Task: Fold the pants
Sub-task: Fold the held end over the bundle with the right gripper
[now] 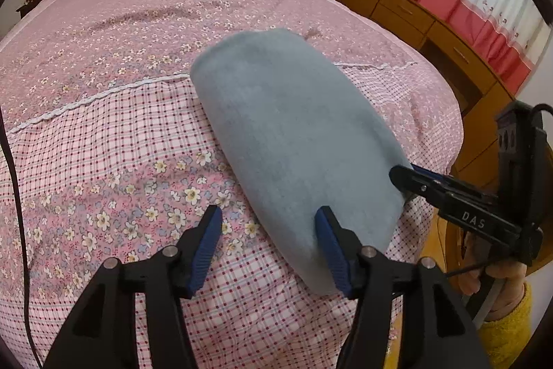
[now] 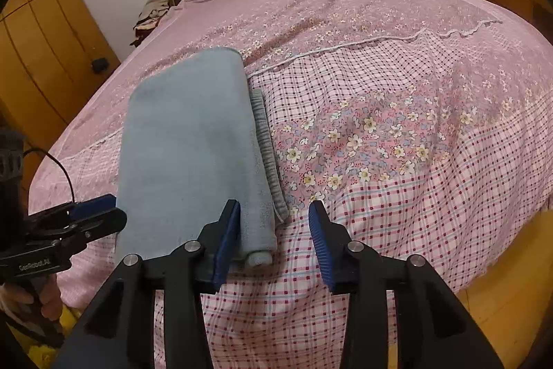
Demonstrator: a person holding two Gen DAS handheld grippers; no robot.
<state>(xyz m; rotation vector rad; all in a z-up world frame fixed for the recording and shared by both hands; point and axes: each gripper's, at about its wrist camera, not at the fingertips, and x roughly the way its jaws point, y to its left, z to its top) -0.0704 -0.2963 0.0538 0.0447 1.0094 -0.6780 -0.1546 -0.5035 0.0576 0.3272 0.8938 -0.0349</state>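
1. The left gripper [image 1: 269, 223] is spread wide and holds nothing; its right finger lies against the near edge of the pants [image 1: 297, 134].
2. The right gripper [image 2: 274, 220] is likewise spread and empty, straddling the near corner of the pants [image 2: 193, 140].
3. The pants lie folded into a long blue-grey stack on the bed [image 2: 397, 92], with the ribbed waistband [image 2: 268, 144] peeking out along one side.
4. They look soft, thick, light and limp; pinching all layers at an end corner seems best.
5. No containers are in view.
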